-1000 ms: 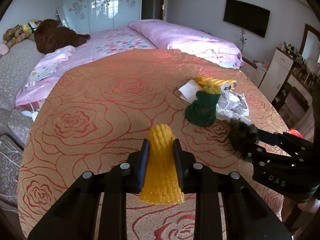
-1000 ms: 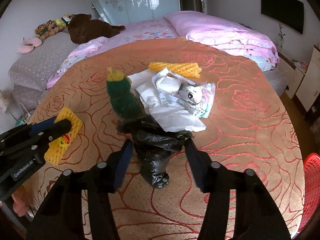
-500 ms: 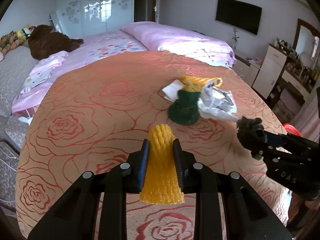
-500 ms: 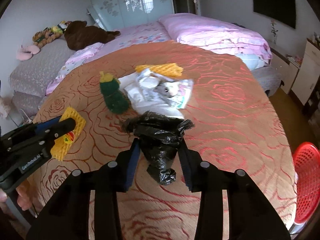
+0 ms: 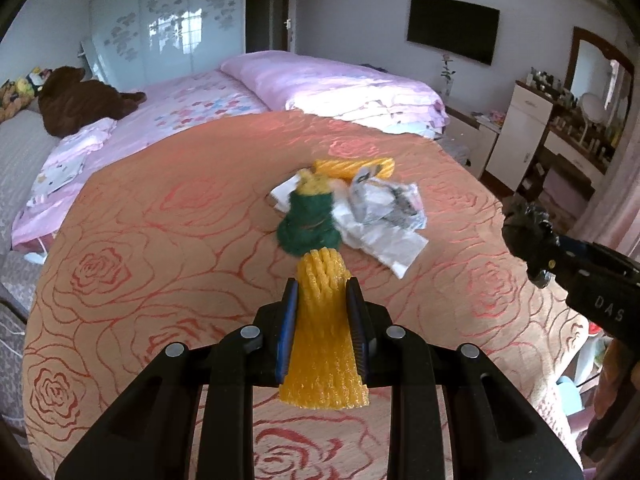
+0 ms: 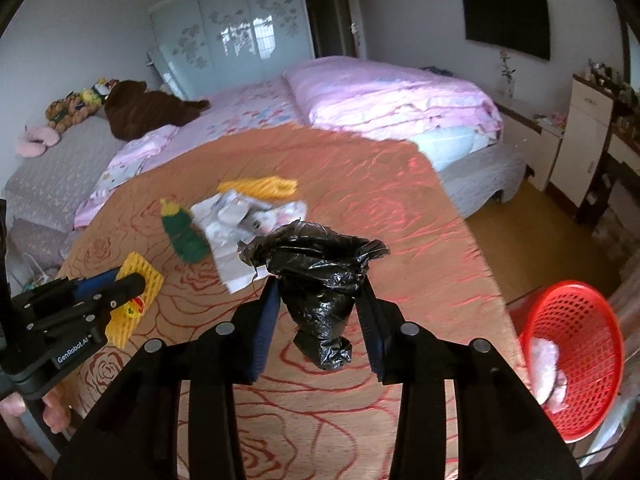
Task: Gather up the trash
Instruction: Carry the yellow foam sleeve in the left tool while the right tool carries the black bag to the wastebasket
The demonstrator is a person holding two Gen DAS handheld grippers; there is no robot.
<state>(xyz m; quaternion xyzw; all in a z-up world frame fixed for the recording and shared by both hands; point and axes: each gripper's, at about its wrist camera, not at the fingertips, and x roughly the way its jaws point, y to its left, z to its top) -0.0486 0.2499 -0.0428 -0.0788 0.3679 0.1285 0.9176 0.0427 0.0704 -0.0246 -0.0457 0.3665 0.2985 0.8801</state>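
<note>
Left gripper (image 5: pixel 322 316) is clamped narrow on a yellow foam net (image 5: pixel 324 344), held above the near edge of the rose-patterned table (image 5: pixel 160 240). Right gripper (image 6: pixel 320 320), its jaws having just closed, pinches a crumpled black plastic bag (image 6: pixel 316 280) clear of the table. Both point downward. Remaining trash pile (image 6: pixel 244 220) lies mid-table. A red basket (image 6: pixel 576 352) sits off the right edge, partly cut off.

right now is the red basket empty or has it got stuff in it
Not empty. The red basket, on the floor beside the table, holds one pale crumpled piece; nothing else shows inside.
</note>
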